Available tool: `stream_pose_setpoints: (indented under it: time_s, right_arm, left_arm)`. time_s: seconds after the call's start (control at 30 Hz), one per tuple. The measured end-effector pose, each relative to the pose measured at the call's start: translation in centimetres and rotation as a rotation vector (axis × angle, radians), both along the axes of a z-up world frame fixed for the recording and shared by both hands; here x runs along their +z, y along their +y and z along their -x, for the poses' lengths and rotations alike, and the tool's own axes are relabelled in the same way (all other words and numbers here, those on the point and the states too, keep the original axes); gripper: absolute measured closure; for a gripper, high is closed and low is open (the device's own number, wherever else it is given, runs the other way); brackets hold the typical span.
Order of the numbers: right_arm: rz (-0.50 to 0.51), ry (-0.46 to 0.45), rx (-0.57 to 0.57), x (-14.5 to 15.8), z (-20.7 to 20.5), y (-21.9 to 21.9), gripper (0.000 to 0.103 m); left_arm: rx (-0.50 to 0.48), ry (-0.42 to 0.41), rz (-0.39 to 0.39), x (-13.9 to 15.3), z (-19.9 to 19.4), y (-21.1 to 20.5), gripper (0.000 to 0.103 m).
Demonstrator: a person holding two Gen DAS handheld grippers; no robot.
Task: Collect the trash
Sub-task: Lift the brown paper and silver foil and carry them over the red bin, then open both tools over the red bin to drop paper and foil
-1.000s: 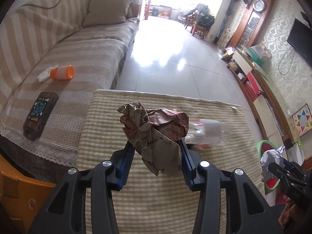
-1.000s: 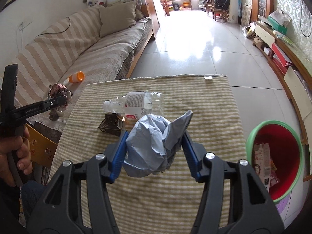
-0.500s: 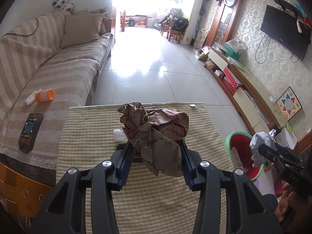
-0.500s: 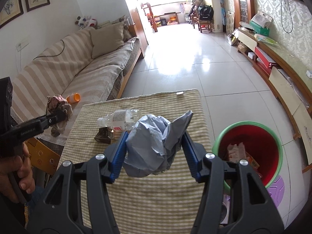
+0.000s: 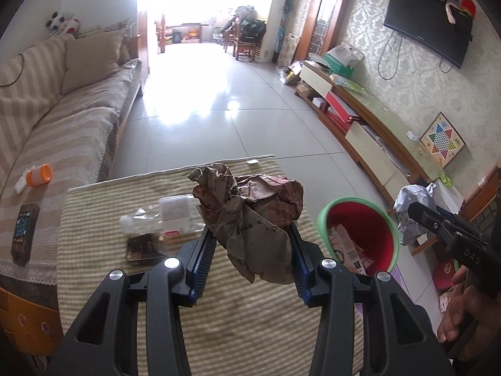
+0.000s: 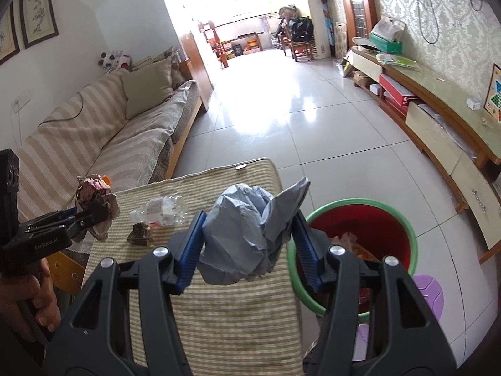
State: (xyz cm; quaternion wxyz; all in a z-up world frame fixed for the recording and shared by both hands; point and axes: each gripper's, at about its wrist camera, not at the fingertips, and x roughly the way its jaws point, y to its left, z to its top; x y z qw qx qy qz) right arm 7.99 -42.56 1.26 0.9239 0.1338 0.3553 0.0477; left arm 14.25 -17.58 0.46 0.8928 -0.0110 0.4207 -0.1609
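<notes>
My left gripper [image 5: 250, 247] is shut on a crumpled brown paper wad [image 5: 250, 216], held above the striped table cloth [image 5: 94, 213]. My right gripper [image 6: 247, 244] is shut on a crumpled grey paper wad [image 6: 241, 235], held above the table's right edge beside the bin. The red bin with a green rim [image 6: 369, 228] stands on the floor to the right of the table and holds some wrappers; it also shows in the left wrist view [image 5: 360, 235]. A clear plastic bottle [image 5: 162, 216] and a small dark packet [image 5: 142, 247] lie on the table.
A striped sofa [image 5: 62, 131] runs along the left with an orange cup [image 5: 39, 174] and a dark box [image 5: 23, 235] on it. A low TV cabinet [image 5: 375, 138] lines the right wall. A purple mat [image 6: 429, 294] lies by the bin. Tiled floor stretches ahead.
Both grippers have risen and swung right with their wads. The bin has come closer in both views and the table now sits lower and further left.
</notes>
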Motion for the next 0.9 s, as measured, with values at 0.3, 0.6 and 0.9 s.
stream_pose_setpoints:
  time_s: [0.3, 0.6, 0.9]
  right_arm:
    - [-0.009, 0.004, -0.109, -0.7, 0.8, -7.0, 0.049]
    - [-0.024, 0.030, -0.185, -2.5, 1.4, -12.3, 0.049]
    - [-0.038, 0.062, -0.216, -4.6, 1.4, -16.0, 0.049]
  left_arm:
    - [-0.108, 0.024, 0.025, -0.6, -1.1, -7.1, 0.061]
    - [-0.225, 0.059, 0.050, -1.9, -1.6, -14.3, 0.061]
    - [-0.311, 0.117, 0.067, -4.3, -2.1, -20.5, 0.061]
